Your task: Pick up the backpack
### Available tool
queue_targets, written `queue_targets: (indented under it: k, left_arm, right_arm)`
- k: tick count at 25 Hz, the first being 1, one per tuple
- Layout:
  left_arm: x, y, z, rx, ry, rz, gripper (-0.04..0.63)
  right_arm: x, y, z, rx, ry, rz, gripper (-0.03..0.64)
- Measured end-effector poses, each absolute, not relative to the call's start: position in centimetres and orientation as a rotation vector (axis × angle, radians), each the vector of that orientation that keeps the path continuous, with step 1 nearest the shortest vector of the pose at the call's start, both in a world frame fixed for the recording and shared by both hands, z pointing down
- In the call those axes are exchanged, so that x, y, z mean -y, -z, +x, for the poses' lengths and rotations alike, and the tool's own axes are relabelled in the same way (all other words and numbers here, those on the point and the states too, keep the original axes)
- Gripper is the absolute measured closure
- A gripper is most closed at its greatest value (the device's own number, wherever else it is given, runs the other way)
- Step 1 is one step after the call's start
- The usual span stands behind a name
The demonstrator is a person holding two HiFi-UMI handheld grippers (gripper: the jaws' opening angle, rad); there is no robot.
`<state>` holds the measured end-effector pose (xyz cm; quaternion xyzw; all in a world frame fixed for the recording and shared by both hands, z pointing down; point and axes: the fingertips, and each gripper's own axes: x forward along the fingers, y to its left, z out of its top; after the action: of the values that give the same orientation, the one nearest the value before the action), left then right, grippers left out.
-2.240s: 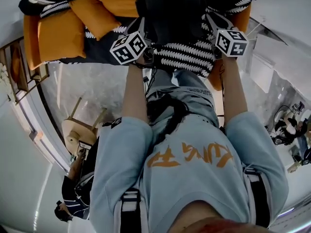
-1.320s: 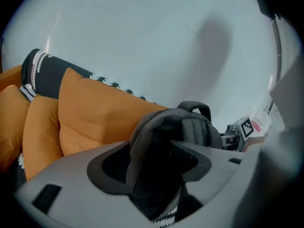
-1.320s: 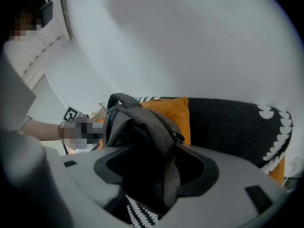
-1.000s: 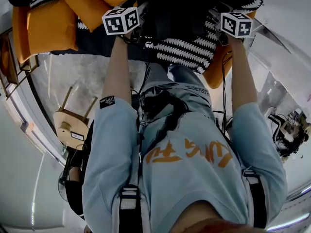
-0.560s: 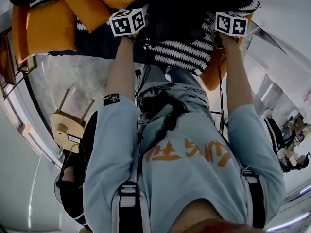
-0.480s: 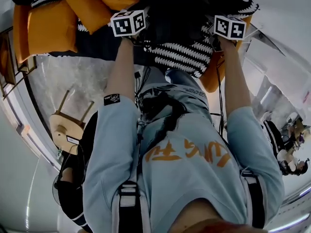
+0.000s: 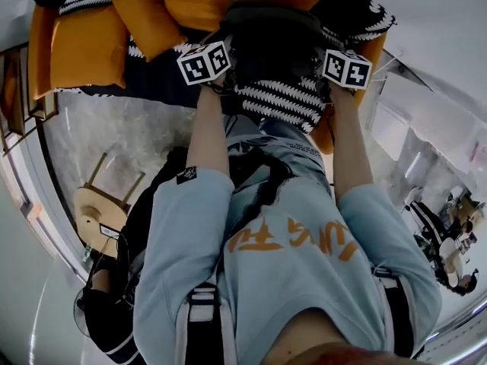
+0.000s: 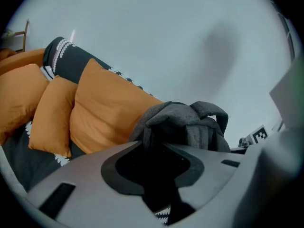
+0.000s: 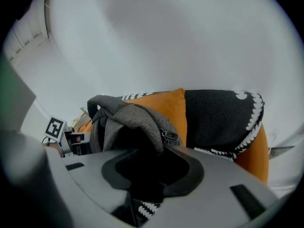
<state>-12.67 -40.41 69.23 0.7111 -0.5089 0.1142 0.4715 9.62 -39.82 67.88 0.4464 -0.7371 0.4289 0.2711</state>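
Note:
A dark grey backpack (image 7: 268, 36) stands on the seat of an orange sofa (image 7: 346, 131), between my two grippers. My left gripper (image 7: 225, 80) is at its left side and my right gripper (image 7: 326, 76) at its right. In the left gripper view the backpack (image 8: 190, 125) bulges just beyond my left gripper (image 8: 156, 177), whose jaws are closing with dark fabric filling the gap. The right gripper view shows the same: my right gripper (image 9: 145, 177) closing on fabric near a zip of the backpack (image 9: 130, 120).
Orange cushions (image 7: 80, 48) lie left of the backpack. A black-and-white crochet blanket (image 7: 281, 97) hangs over the seat's front edge. A wooden stool (image 7: 99, 211) stands on the floor at the left. Other people are at the lower left (image 7: 106, 310) and far right (image 7: 449, 257).
Both marker cubes have drawn closer together and come down the picture toward my body. The backpack sits tighter between them and has shifted with them.

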Motion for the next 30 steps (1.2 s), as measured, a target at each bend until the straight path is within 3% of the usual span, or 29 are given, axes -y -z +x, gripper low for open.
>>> queue_targets:
  k: [10, 30]
  left_arm:
    - [36.0, -63.6, -14.3, 1.310, -0.179, 1.817, 0.500]
    - [38.0, -42.8, -17.4, 1.510, -0.031, 2.166, 0.503]
  right_arm:
    - [37.0, -62.4, 7.6, 2.152, -1.047, 1.163, 0.526]
    - [39.4, -43.5, 4.6, 2.549, -0.632, 1.240, 0.528]
